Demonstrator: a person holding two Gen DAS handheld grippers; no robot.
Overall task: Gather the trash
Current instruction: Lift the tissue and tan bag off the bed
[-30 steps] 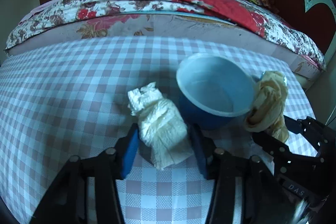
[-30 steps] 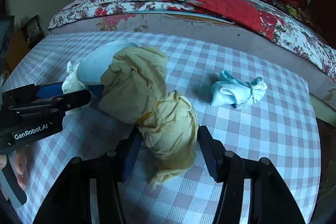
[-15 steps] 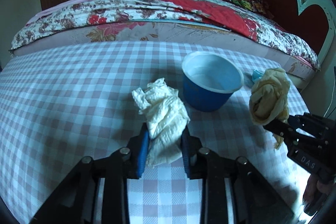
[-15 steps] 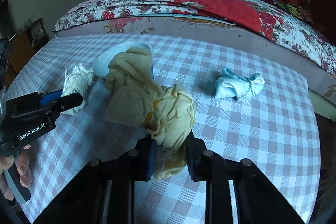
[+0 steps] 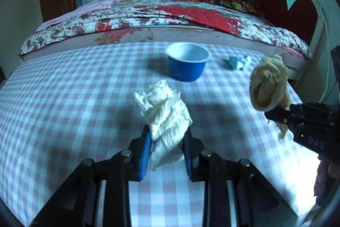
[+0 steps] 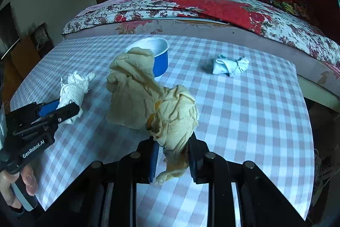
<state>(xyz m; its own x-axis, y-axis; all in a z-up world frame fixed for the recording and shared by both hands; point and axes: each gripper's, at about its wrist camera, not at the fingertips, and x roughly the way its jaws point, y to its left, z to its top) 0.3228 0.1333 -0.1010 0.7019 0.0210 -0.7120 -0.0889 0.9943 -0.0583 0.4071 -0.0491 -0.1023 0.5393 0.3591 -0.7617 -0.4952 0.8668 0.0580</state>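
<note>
My left gripper is shut on a crumpled white tissue and holds it above the checked tablecloth; it also shows in the right wrist view. My right gripper is shut on a crumpled yellow-tan paper wad, also lifted; the wad shows in the left wrist view at the right. A blue cup with a white inside stands upright toward the far side of the table. A crumpled pale blue tissue lies on the cloth right of the cup.
The table has a pink and white checked cloth. A bed with floral and red covers runs along its far edge. The table's right edge drops off to the floor. Dark furniture stands at the left.
Both grippers closed on their wads, lifted them and drew back toward me from the cup. The cup and blue tissue now look farther away.
</note>
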